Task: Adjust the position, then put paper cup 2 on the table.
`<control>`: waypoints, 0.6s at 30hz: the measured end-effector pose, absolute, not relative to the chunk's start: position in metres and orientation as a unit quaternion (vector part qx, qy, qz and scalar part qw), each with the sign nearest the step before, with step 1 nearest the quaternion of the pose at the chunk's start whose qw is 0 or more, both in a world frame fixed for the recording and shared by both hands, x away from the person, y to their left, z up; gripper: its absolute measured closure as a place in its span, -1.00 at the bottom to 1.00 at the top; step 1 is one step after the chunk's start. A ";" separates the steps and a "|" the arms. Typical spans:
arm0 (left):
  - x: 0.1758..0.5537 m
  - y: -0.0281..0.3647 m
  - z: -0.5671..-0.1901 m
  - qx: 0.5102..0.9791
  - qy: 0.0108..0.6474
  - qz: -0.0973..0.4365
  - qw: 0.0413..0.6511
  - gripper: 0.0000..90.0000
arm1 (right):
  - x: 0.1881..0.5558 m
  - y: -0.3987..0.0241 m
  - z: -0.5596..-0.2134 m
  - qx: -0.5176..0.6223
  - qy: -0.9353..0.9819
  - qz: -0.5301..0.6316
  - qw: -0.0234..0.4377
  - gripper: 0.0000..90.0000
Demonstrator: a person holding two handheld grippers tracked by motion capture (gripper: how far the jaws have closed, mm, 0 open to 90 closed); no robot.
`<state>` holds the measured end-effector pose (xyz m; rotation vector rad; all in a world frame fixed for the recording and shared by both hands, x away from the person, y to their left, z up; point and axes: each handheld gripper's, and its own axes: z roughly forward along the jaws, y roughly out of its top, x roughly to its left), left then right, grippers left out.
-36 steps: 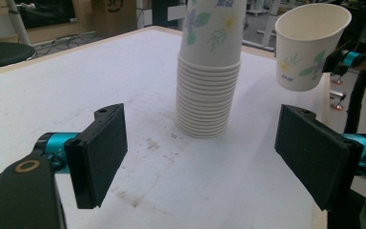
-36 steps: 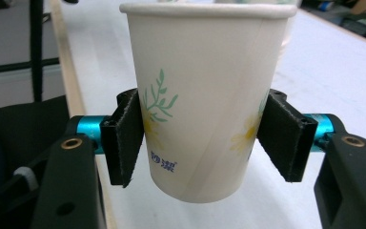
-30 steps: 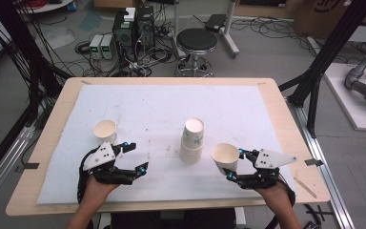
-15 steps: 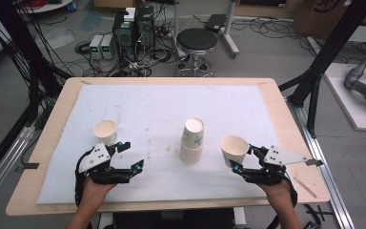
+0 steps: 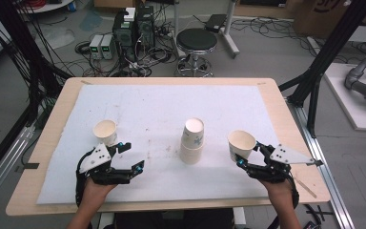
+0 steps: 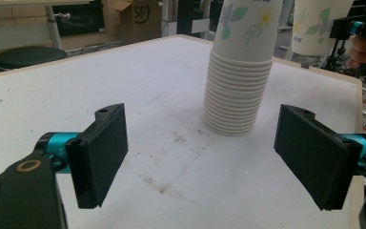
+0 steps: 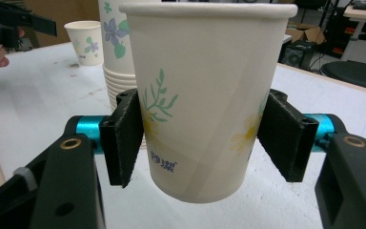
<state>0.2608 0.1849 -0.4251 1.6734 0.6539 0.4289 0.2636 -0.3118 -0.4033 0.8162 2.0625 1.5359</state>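
right gripper [image 7: 205, 138] fingers [image 7: 124, 138] clamp a white paper cup with green leaf and yellow flower print [image 7: 205, 95] low on its wall, one pad each side, cup upright and clear of the table. in the high view that gripper [image 5: 248, 155] sits lower right of frame with the cup [image 5: 241, 143] at its tip.

left gripper [image 6: 205, 157] jaws stand wide with nothing between them, aimed at the tall nested stack of the same printed paper cups [image 6: 240, 71] in the upper middle of its view. high view: left gripper [image 5: 128, 160] lower left, stack [image 5: 192, 140] centre, a second single paper cup [image 5: 106, 132] standing just above the left gripper.

handling, my read: thin paper wall, very light, crushes or ovals easily, so squeeze only enough to hold. best hold is mid to lower wall across the diameter, as it is now; the rolled rim is the stiffest part. empty cup tips easily when set down, so put it down flat.

surface: white padded sheet [image 5: 171, 105] with brownish stains, laid on a pale wooden table [image 5: 286, 114]. room: black round stool [image 5: 197, 40] and electronics boxes with tangled cables [image 5: 133, 28] on the grey floor at top of frame, black frame struts on both sides.
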 end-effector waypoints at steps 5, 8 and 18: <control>0.261 0.184 -0.426 0.724 0.282 0.182 0.603 -0.58 | 0.265 -0.313 -0.404 0.304 0.743 0.551 0.226 -0.20; 0.261 0.184 -0.426 0.724 0.282 0.183 0.603 -0.58 | 0.266 -0.313 -0.404 0.308 0.744 0.548 0.229 -0.20; 0.262 0.182 -0.426 0.723 0.280 0.184 0.604 -0.58 | 0.286 -0.312 -0.403 0.337 0.732 0.531 0.262 -0.19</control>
